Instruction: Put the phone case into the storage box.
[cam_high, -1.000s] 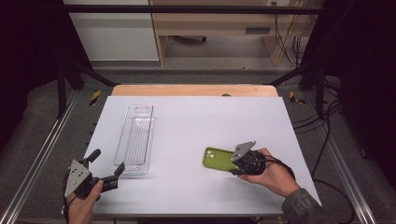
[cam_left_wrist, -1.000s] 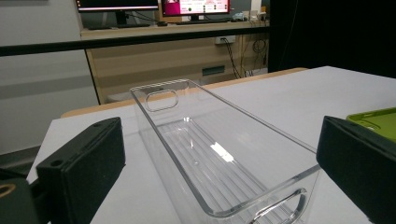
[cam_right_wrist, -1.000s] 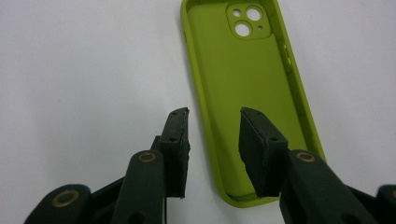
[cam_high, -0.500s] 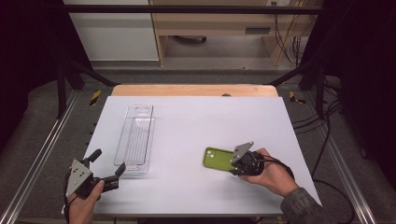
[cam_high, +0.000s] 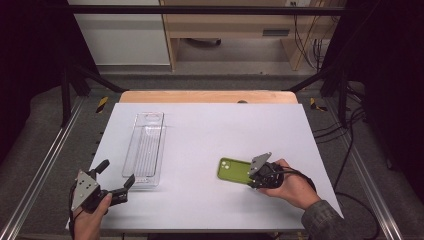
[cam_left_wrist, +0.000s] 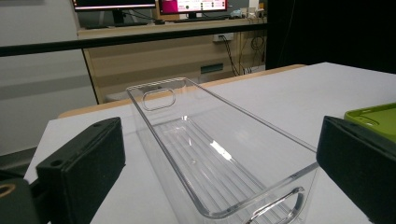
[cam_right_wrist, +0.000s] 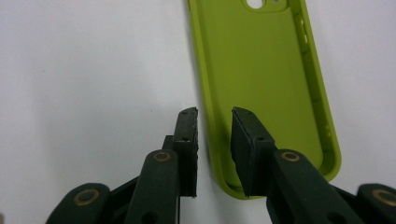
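Jaws of my right gripper (cam_right_wrist: 212, 140) stand a little apart, straddling the near long wall of the green phone case (cam_right_wrist: 261, 88), one pad outside on the table and one inside the hollow; they have not clamped yet, since a gap shows on both sides of the rim. Against the pictures from a second and half a second back, almost nothing has shifted: the case (cam_high: 234, 170) lies at the same spot right of the table's middle, hollow side up, and my right gripper (cam_high: 254, 176) sits at its near end as it did. I judge that means the approach is over and the closing squeeze on the rim is what comes next. My left gripper (cam_high: 116, 180) has kept its place too, jaws wide apart, lined up on the near end of the clear plastic bin (cam_left_wrist: 219, 158), which stands empty on the white table (cam_high: 210, 125) and is probably where the case belongs. No brand or lettering can be read on case or bin; the screens far behind the bin are too small to read
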